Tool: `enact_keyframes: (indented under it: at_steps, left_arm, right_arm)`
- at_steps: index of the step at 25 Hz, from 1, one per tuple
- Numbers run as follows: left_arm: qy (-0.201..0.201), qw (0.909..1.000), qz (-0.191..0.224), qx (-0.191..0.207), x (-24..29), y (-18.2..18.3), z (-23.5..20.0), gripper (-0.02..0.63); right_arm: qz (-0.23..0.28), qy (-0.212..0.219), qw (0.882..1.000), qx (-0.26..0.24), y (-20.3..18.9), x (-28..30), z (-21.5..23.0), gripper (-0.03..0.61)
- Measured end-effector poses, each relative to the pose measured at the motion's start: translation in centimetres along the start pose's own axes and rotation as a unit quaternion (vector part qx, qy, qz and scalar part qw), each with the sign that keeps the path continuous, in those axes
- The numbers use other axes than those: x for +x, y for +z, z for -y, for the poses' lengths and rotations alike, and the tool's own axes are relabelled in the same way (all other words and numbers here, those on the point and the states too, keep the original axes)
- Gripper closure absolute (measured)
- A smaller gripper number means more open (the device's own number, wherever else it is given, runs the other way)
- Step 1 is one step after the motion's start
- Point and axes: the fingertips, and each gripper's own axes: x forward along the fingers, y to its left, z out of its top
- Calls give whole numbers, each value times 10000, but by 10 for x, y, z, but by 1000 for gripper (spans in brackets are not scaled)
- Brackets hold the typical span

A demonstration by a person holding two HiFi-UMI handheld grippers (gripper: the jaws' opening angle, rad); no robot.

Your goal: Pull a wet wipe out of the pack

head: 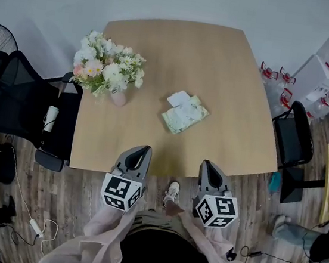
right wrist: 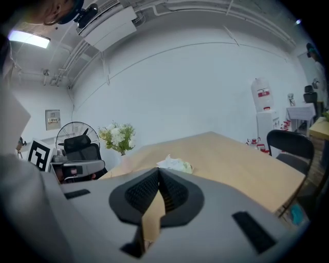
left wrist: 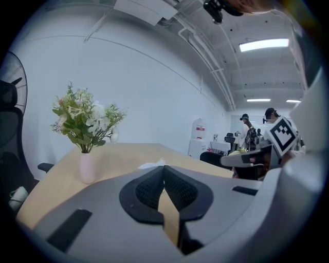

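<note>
The pack of wet wipes, pale green with a white flap raised at its far end, lies near the middle of the wooden table. From the right gripper view the pack shows just beyond the jaws; in the left gripper view only its white top peeks over them. My left gripper and right gripper hover side by side at the table's near edge, well short of the pack. Both are shut with nothing between their pads.
A pink vase of flowers stands left of the pack. A black mesh chair sits at the table's left side, another black chair at its right. People stand far off in the room.
</note>
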Motion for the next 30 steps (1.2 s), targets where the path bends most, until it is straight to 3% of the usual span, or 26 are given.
enact_keyframes:
  at_steps: [20, 30]
  left_arm:
    - [890, 9959, 89, -164, 59, 12, -18, 601]
    - [910, 9954, -116, -280, 73, 6, -15, 601]
  right_arm:
    - [-234, 843, 9961, -64, 20, 93, 50, 569]
    - [-291, 1125, 9931, -173, 25, 114, 50, 569]
